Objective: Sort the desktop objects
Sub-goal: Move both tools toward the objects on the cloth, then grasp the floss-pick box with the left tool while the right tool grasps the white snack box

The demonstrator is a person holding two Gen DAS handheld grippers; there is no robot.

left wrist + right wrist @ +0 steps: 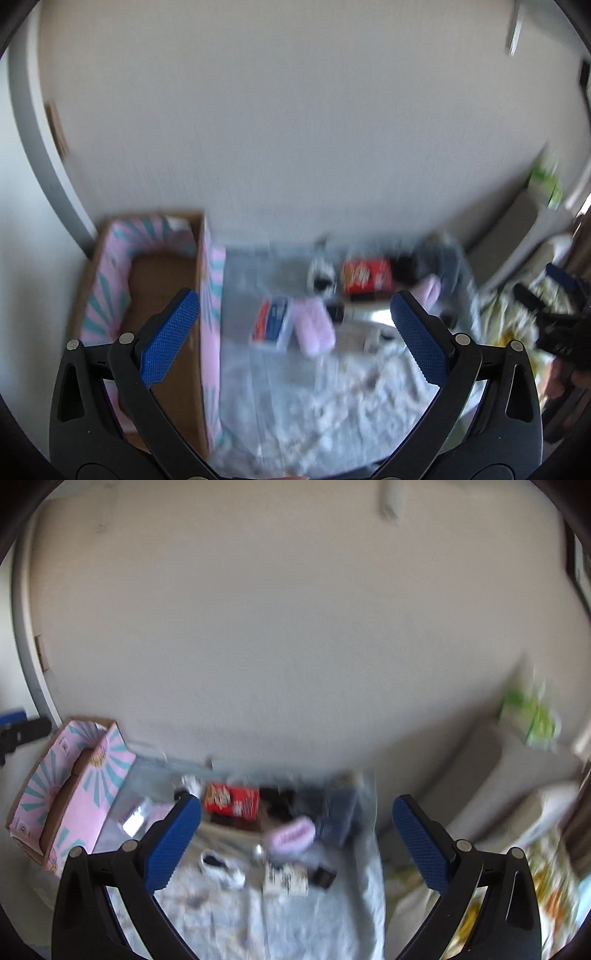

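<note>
- Left gripper (295,338) nearest the lens in left wrist view: blue-padded fingers (170,339) spread wide, nothing between them, held above the work surface
- Right gripper (297,843) same in right wrist view: jaws wide apart, empty, above the surface; both frames motion-blurred
- Wall (277,110) fills the 12 o'clock half of each view
- Pale patterned cloth (332,406) covers the surface under both grippers, 6 o'clock
- Pink-and-teal cardboard box (110,280) open-topped, brown inside, at 9 o'clock in left view, touching the cloth's edge; at 9 o'clock in right view too (74,794)
- Red packet (365,275) at centre, far side of the cloth; seen just beside the right gripper's left finger (232,801)
- Pink oblong item (314,328) lies touching a blue-and-red flat pack (271,323), both between the left fingers
- Second pink item (291,836) near the red packet, 5 o'clock of it
- Small dark and white objects around them too blurred to identify
- Green item (532,716) at 3 o'clock, well apart
</note>
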